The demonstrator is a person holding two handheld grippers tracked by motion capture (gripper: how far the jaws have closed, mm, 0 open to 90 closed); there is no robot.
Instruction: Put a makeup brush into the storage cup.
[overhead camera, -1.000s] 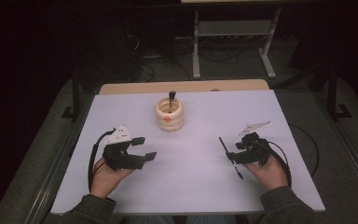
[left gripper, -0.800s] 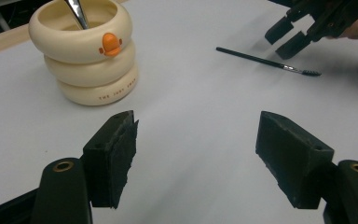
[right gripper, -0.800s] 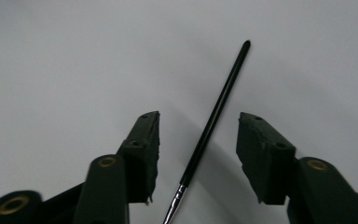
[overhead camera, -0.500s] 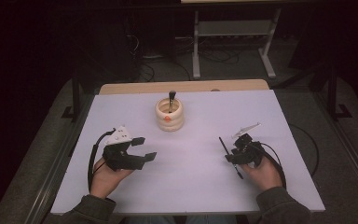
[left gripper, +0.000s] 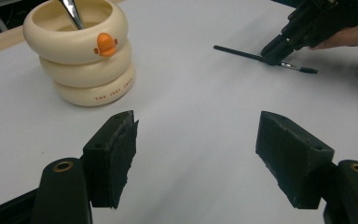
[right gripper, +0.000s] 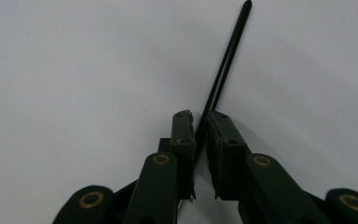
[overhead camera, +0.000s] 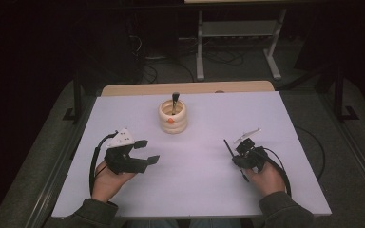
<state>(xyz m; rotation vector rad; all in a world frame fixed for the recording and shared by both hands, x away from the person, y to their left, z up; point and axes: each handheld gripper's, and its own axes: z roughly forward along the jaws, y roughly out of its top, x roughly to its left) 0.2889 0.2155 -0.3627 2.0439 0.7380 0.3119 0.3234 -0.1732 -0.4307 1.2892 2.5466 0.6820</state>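
Note:
A thin black brush (overhead camera: 228,146) lies on the white table (overhead camera: 195,194) at the right, its long handle (right gripper: 228,51) pointing away from my right gripper (right gripper: 200,121). That gripper's jaws have just been closing and now pinch the brush between their pads. From the left gripper view, the right gripper (left gripper: 279,46) meets the brush (left gripper: 237,52) near its bristled end. My left gripper (overhead camera: 148,151) rests on the table at the left, open with nothing between its fingers (left gripper: 116,154). A cream ringed holder (overhead camera: 173,118) with an orange beak stands at the centre back, a metal utensil (overhead camera: 175,100) standing in it.
The holder (left gripper: 81,60) stands ahead and left of the left gripper's jaws. A wooden strip (overhead camera: 185,88) runs along the table's far edge. Beyond it, a metal stand (overhead camera: 237,33) and cables sit on the dark floor.
The right gripper's jaws have closed onto the black brush and the hand has tipped down a little. The left hand and gripper have stayed still.

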